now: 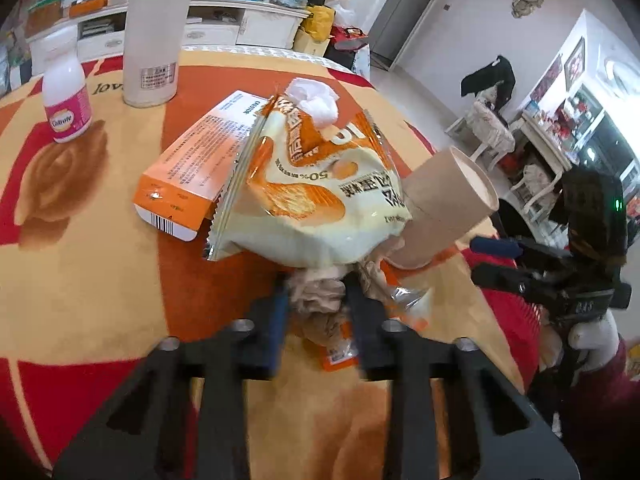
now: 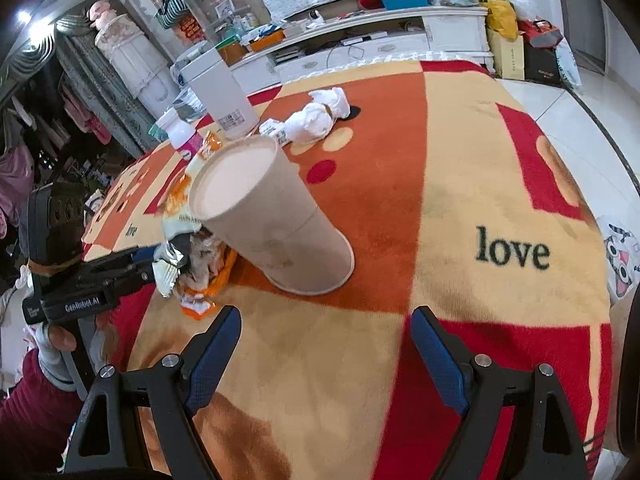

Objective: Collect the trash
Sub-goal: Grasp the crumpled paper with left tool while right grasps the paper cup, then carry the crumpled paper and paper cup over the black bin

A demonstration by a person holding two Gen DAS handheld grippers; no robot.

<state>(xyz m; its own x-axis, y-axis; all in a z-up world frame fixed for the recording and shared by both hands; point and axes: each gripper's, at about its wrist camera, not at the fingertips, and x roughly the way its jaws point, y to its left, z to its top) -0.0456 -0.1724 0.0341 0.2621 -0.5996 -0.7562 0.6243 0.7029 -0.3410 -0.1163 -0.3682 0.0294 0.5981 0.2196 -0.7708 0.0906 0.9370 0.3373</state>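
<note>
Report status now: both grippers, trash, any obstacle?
Left gripper shut on crumpled paper. Right gripper open, empty. Snack bag and paper cup crowd close.

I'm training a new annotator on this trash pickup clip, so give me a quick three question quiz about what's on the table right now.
1. True or false: the right hand-held gripper holds the paper cup.
2. What is pinched in the left hand-held gripper? A) crumpled paper B) pink-label bottle C) orange box
3. Fill in: the white tissue wad in the left wrist view rests on the ____.

Key
1. False: its jaws stand open, with nothing between them.
2. A, the crumpled paper.
3. Snack bag.
</note>
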